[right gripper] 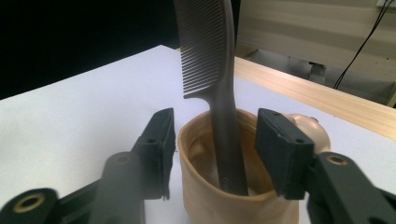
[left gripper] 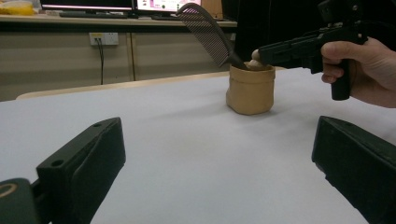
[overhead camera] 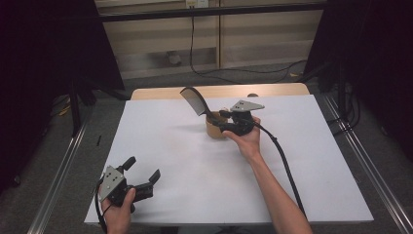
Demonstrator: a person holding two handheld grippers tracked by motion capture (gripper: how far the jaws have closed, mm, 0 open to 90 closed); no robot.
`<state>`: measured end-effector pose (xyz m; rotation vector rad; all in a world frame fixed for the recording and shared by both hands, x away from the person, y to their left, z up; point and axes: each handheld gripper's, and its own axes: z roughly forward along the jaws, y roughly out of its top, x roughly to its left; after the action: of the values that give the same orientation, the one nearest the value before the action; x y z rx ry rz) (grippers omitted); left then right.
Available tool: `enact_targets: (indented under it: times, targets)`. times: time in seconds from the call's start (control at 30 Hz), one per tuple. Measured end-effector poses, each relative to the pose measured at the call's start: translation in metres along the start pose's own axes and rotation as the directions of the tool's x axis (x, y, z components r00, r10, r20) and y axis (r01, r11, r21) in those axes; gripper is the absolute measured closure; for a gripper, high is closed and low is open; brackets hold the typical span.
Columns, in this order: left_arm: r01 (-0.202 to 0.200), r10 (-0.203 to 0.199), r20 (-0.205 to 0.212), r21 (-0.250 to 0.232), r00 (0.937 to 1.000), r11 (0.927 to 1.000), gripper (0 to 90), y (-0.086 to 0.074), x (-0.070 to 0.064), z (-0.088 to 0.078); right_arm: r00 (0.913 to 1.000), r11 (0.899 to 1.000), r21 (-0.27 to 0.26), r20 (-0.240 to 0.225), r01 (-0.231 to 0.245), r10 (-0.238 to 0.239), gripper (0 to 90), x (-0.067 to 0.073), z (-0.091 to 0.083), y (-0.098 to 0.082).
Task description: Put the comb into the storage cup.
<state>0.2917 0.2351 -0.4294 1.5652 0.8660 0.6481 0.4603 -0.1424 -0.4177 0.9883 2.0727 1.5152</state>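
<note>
A dark comb (overhead camera: 195, 100) (left gripper: 205, 30) (right gripper: 210, 46) stands tilted in a small tan cup (overhead camera: 214, 127) (left gripper: 251, 88) (right gripper: 233, 205), teeth end up. The cup sits on the far middle of the white tabletop (overhead camera: 195, 156). My right gripper (overhead camera: 221, 122) (right gripper: 212, 130) hovers at the cup's rim. Its jaws stand open on either side of the comb's handle, with a gap on each side. My left gripper (overhead camera: 143, 169) (left gripper: 215, 154) rests low near the front left corner. It is open, has nothing between its fingers and points toward the cup.
A pale round object (right gripper: 303, 123) sits against the cup's far rim. The right gripper's cable (overhead camera: 285, 165) trails across the tabletop to the front edge. A wooden strip (overhead camera: 219, 91) borders the far side. Metal rails (overhead camera: 363, 161) run along the floor on both sides.
</note>
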Motion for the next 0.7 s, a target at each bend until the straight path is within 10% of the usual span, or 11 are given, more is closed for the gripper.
enact_targets:
  times: [0.7]
  targets:
    - [-0.001,0.001,0.0,0.011,1.0,0.9999,2.9,-0.001,0.0,0.003,0.9985,0.998,-0.057,0.05,-0.021,0.024,4.9,0.0,-0.022,0.003]
